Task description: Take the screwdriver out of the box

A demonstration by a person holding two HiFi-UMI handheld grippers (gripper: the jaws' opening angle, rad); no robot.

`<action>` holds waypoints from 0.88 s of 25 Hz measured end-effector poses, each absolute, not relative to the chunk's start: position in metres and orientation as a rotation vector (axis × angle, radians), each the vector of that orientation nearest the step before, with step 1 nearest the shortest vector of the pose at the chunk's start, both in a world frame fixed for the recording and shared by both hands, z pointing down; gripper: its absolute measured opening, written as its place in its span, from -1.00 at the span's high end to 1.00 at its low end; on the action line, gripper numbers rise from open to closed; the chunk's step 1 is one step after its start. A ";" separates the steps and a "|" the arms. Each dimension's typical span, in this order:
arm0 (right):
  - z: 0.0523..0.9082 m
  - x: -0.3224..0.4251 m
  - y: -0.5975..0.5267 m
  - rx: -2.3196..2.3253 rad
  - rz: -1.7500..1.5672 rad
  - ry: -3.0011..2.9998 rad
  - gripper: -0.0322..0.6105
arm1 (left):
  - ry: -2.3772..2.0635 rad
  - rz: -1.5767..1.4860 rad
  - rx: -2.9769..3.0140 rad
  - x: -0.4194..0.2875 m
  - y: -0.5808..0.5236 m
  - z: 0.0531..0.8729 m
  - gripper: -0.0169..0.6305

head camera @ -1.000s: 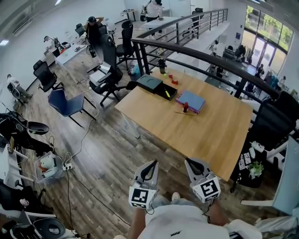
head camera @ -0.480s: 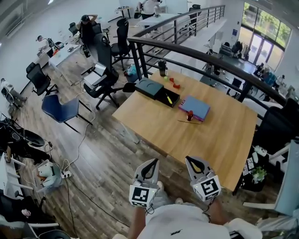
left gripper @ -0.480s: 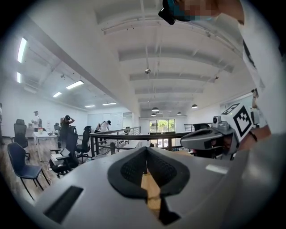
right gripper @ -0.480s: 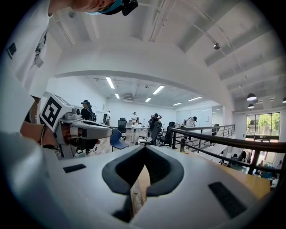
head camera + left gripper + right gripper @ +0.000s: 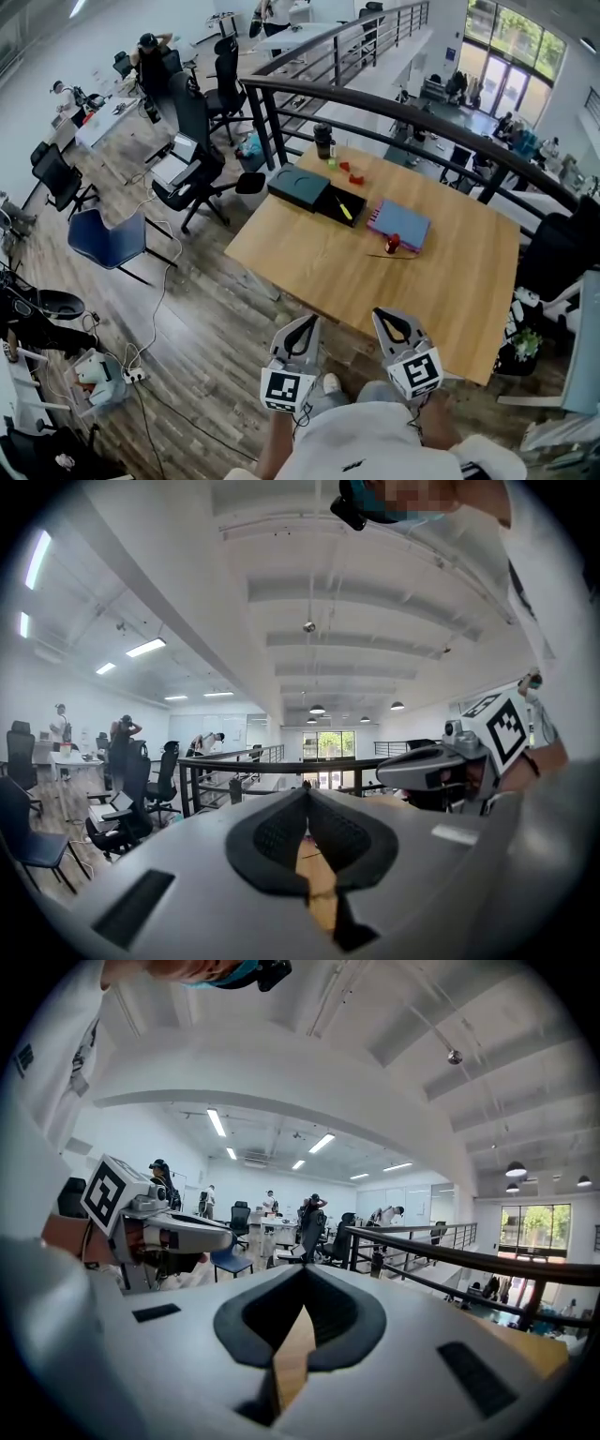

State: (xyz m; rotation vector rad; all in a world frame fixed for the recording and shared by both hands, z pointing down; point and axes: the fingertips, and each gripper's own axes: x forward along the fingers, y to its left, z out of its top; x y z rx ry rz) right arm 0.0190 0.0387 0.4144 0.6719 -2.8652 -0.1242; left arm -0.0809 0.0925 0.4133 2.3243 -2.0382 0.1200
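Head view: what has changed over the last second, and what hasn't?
The person has walked toward the wooden table, which now looks nearer. The left gripper and right gripper now show close to its near edge. Nothing was gripped or released. Unchanged: both grippers are shut and empty, and the yellow screwdriver lies in the black box.

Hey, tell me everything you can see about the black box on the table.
The box is flat, dark and rectangular, and lies near the table's far left corner, skewed to its edges. One half looks covered by a dark lid. The other half is open and black inside, with a yellow screwdriver lying in it. Nothing else touches the box.
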 end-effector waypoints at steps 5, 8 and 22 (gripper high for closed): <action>0.419 -0.012 0.020 0.718 -0.126 -2.850 0.92 | -2.006 0.112 2.347 -0.115 0.069 0.419 0.91; 0.426 -0.027 0.003 0.725 -0.119 -2.840 0.92 | -1.994 0.102 2.361 -0.130 0.049 0.425 0.91; 0.461 -0.098 -0.118 0.772 -0.076 -2.795 0.92 | -1.929 0.120 2.360 -0.192 -0.068 0.458 0.91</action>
